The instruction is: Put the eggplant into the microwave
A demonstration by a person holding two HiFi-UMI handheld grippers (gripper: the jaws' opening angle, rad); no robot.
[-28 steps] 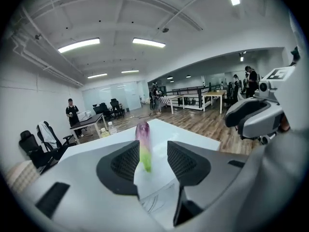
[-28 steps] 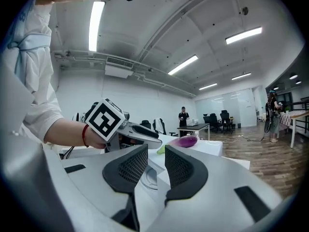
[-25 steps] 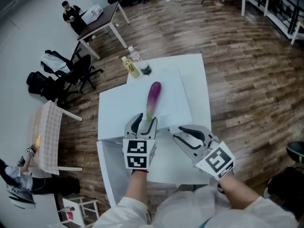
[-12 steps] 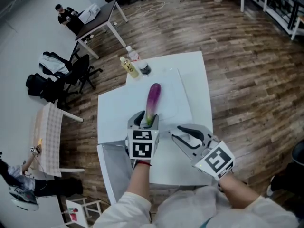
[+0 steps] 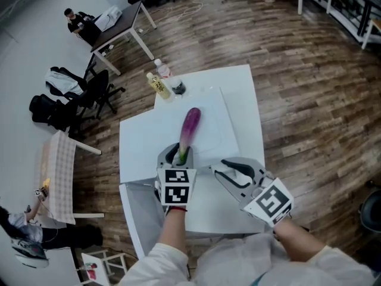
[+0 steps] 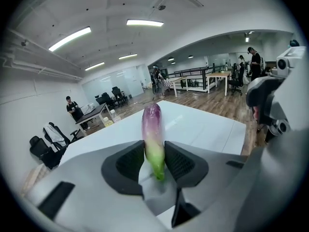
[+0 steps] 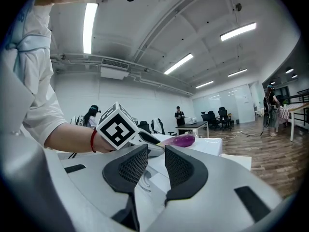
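A purple eggplant (image 5: 190,124) with a green stem end lies lengthwise on the white table (image 5: 232,100). My left gripper (image 5: 180,154) is at its near end. In the left gripper view both pads touch the green end of the eggplant (image 6: 152,129), and the jaws have just been closing on it. My right gripper (image 5: 221,168) hovers level to the right of the left one, open, with nothing between its pads (image 7: 179,166). The right gripper view shows the left gripper's marker cube (image 7: 117,127) and the eggplant (image 7: 179,140) beyond it.
Two bottles (image 5: 158,83) and a small dark object (image 5: 180,88) stand at the table's far left corner. A white box top (image 5: 214,204) lies under my hands, with a grey panel (image 5: 146,213) at its left. Chairs, desks and people are farther off on the wooden floor.
My left gripper has moved down and a little forward over the eggplant's green end, and its jaws have narrowed around it. The right gripper has stayed in place.
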